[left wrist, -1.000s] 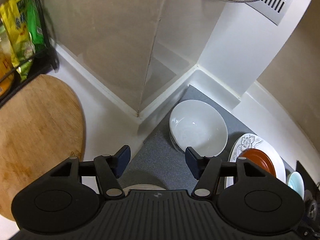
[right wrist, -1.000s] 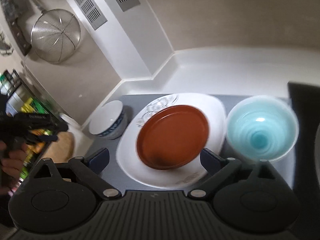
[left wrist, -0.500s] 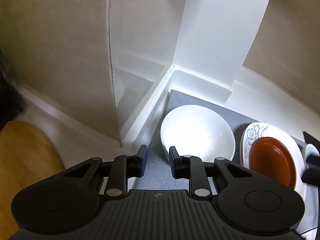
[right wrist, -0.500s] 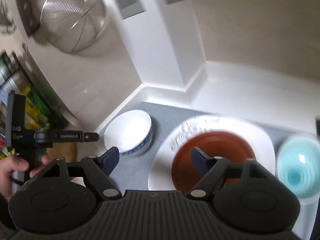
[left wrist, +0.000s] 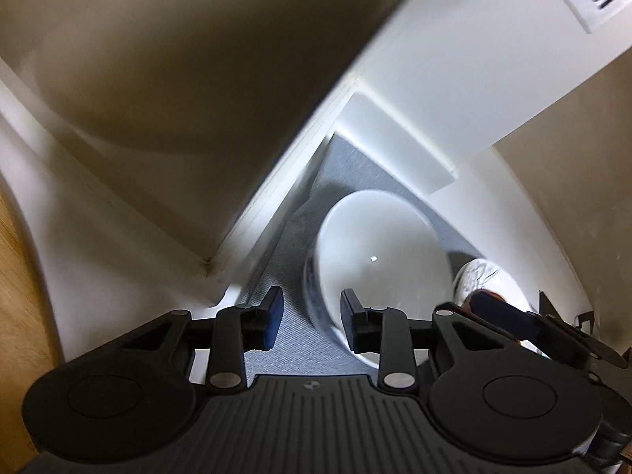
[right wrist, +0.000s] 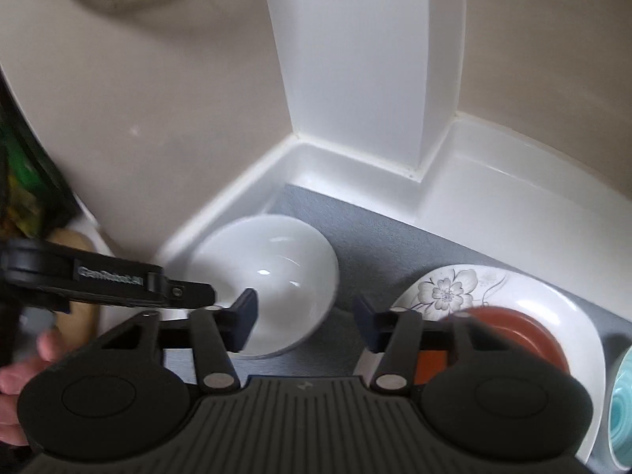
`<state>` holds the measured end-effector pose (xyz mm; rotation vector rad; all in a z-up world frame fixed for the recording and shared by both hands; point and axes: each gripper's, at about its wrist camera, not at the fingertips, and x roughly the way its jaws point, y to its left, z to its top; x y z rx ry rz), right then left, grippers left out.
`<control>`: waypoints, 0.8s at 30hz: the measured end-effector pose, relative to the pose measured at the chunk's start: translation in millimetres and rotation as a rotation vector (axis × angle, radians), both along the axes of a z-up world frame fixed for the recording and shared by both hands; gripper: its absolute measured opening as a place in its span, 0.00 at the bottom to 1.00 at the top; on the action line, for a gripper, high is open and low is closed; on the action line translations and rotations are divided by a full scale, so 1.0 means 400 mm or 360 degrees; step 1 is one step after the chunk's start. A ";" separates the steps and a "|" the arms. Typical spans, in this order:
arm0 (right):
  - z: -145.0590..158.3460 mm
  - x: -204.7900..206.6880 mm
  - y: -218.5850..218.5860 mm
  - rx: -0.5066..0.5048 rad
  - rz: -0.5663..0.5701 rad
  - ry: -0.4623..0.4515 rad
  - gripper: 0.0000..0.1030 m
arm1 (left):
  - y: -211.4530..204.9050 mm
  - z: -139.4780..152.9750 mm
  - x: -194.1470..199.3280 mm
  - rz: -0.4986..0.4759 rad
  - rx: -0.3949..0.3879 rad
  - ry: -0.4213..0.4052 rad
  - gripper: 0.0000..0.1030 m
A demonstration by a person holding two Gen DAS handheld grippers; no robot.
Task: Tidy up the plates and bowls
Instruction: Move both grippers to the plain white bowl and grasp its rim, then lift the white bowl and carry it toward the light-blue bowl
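Bowls and plates are sitting in a row on a grey mat [right wrist: 367, 229] that is lying in the back corner of the desk [right wrist: 493, 185], probably so that the crockery has a soft, non-slip bed. At the left end, tucked close to the corner where the white upstand is meeting the wall, the white bowl [right wrist: 268, 276] is standing upright, its blue-patterned outside just showing in the left wrist view. The left claw [left wrist: 310, 318] is straddling this bowl's near rim: one finger is sitting outside the wall and the other inside the hollow, the jaws standing partly apart, so it is looking like a rim pinch in preparation, though motion blur is keeping me from telling whether the pads are touching the china. The right claw [right wrist: 304, 318] is hanging just beside it, jaws wide apart and holding nothing, its left finger overlapping the bowl's right side in view and its right finger over the edge of the flowered white plate [right wrist: 493, 288]; I judge it is waiting to steady or take the next piece. That plate is lying flat to the right of the bowl with the brown plate [right wrist: 509, 331] stacked on its middle, smaller on larger, which is keeping the pile stable. At the far right edge of the mat a pale blue bowl [right wrist: 622, 414] is standing only partly in view.
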<state>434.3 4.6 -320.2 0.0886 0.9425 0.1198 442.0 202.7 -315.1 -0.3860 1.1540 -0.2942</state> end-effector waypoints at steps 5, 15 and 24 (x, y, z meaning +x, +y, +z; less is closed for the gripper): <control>-0.050 0.022 0.007 0.0008 -0.0050 0.0120 0.36 | 0.013 -0.013 0.013 -0.0008 -0.0077 0.0012 0.23; -0.038 -0.034 0.055 0.0094 -0.0095 0.0272 0.18 | 0.020 0.004 -0.051 -0.0201 0.0089 0.0066 0.15; -0.073 -0.089 0.036 0.0337 -0.0218 0.0329 0.24 | 0.058 -0.009 -0.071 -0.0220 0.0109 0.0076 0.20</control>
